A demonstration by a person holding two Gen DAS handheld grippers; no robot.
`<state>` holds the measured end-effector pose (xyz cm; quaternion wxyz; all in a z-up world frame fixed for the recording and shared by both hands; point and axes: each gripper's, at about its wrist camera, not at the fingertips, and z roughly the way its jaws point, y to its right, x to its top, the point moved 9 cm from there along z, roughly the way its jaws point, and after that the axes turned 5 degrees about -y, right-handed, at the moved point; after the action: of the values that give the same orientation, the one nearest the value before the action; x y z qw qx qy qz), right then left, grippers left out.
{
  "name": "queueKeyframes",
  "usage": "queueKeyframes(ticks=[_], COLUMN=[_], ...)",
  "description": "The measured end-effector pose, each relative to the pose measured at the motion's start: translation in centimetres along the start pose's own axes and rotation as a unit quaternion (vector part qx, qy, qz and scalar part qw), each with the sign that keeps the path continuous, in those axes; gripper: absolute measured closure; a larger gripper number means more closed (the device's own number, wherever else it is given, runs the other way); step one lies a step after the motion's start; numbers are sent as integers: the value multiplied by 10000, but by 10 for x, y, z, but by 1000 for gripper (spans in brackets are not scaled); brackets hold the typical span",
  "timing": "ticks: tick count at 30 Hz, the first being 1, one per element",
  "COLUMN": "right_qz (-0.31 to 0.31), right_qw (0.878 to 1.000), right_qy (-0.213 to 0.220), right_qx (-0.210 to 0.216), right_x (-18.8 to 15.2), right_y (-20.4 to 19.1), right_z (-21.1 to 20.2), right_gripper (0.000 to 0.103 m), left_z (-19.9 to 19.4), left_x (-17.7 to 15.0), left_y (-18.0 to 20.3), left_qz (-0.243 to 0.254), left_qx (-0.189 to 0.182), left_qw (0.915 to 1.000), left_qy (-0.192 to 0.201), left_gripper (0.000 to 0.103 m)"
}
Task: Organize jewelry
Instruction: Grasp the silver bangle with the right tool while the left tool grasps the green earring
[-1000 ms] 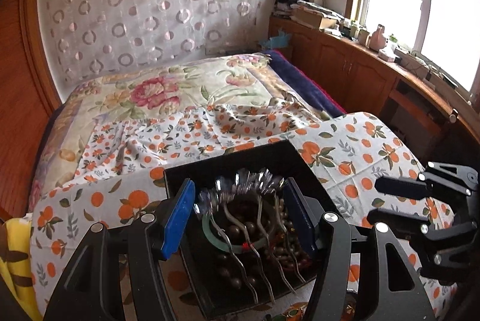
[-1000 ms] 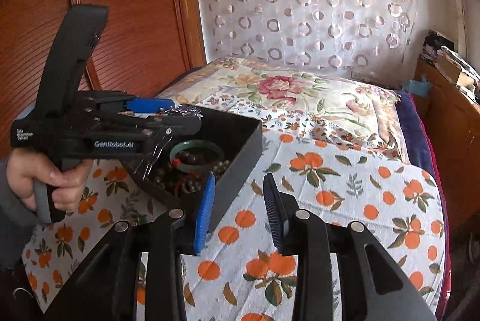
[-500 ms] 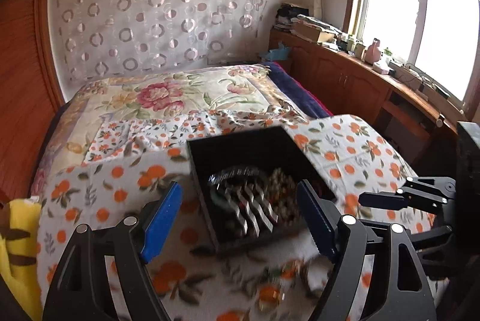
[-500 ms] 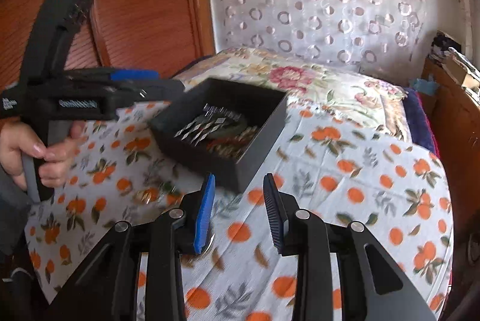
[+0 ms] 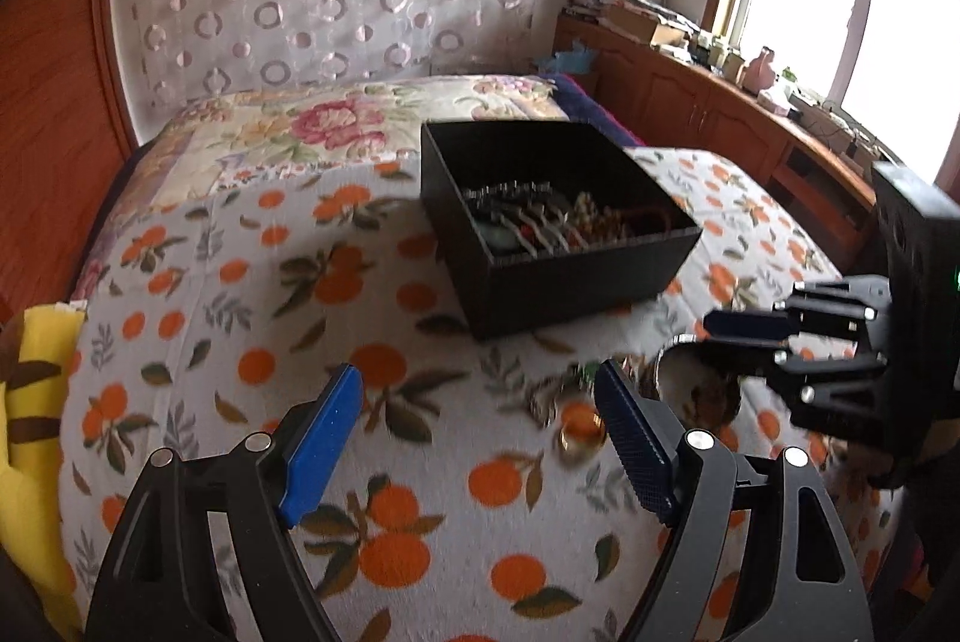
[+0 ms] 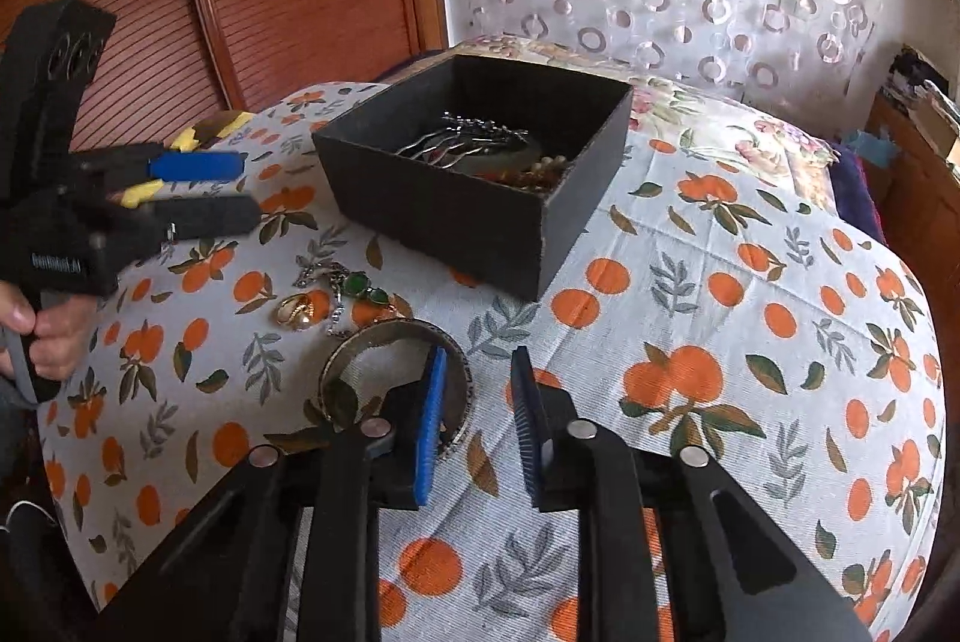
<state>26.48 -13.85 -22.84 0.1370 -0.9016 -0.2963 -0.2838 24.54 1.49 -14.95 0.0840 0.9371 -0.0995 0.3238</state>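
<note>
Left tool (image 6: 198, 189) carries white lettering, blurred (possibly "GenRobot.AI"); its jaws stand wide and hold nothing. Right tool (image 6: 477, 420) gapes moderately, empty, one pad over the metal bangle (image 6: 393, 381). Black box (image 6: 474, 174) on the bedspread (image 6: 750, 342) contains a comb and beads; a gold ring (image 6: 295, 311) and green pendant (image 6: 359, 285) lie beside the box.

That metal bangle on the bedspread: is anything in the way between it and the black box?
Nothing visible blocks it. The bangle lies by the right gripper, only open bedspread separates it from the black box, and the green-stone necklace lies off to the side.
</note>
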Motion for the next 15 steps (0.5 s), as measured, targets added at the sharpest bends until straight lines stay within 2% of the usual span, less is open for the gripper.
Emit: queueKeyframes(ticks=[5, 6, 10, 15], right_qz=[8, 3, -61, -35], right_qw=[9999, 9999, 9998, 9999], right_qy=[-129, -141, -118, 157], right_qx=[21, 77, 121, -48], right_x=[-1, -1, -1, 1], right_y=[-2, -2, -5, 0], right_z=[7, 7, 6, -11], right_gripper=[91, 96, 97, 98], left_z=[6, 8, 14, 21], left_x=[-13, -14, -15, -7], left_y=[4, 6, 12, 19], left_qz=[40, 71, 134, 227], left_qx=[-46, -57, -93, -171], left_qw=[9999, 9998, 9996, 9992], left_qy=[-133, -159, -216, -275], left_gripper=[27, 27, 27, 27])
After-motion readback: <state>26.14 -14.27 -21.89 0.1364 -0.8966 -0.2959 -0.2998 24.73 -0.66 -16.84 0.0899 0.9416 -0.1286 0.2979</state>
